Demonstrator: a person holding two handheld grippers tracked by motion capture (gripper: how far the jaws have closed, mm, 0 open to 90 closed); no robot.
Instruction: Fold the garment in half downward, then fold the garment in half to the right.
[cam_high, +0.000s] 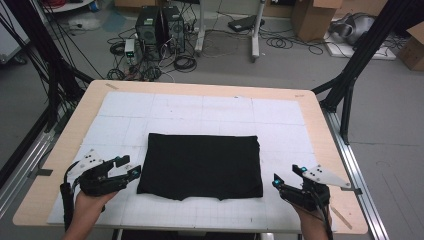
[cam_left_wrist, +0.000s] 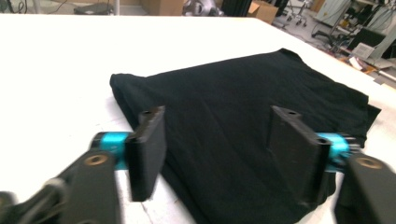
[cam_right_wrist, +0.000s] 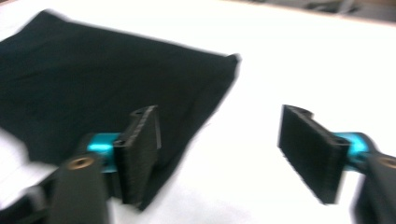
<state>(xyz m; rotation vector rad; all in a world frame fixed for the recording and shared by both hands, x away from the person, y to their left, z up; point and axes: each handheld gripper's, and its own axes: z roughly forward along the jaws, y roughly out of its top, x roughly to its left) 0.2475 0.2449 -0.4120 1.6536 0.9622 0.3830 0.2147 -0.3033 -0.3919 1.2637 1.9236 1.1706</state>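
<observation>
A black cloth (cam_high: 200, 165), folded into a flat rectangle, lies in the middle of the white gridded mat (cam_high: 200, 107). My left gripper (cam_high: 128, 166) hovers just off the cloth's near left corner, open, with nothing pinched. In the left gripper view the cloth (cam_left_wrist: 243, 107) spreads out beyond and below the parted jaws of my left gripper (cam_left_wrist: 217, 116). My right gripper (cam_high: 286, 175) is open too, a short gap to the right of the near right corner. In the blurred right gripper view the cloth (cam_right_wrist: 93, 88) lies to the left, and white mat shows between the jaws of my right gripper (cam_right_wrist: 219, 114).
The mat covers a wooden table (cam_high: 60, 150) with bare rims on all sides. Beyond the far edge, on the floor, stand computer towers (cam_high: 160, 25) amid cables. Black frame posts (cam_high: 350, 75) rise at both sides. Cardboard boxes (cam_high: 312, 17) sit at the back right.
</observation>
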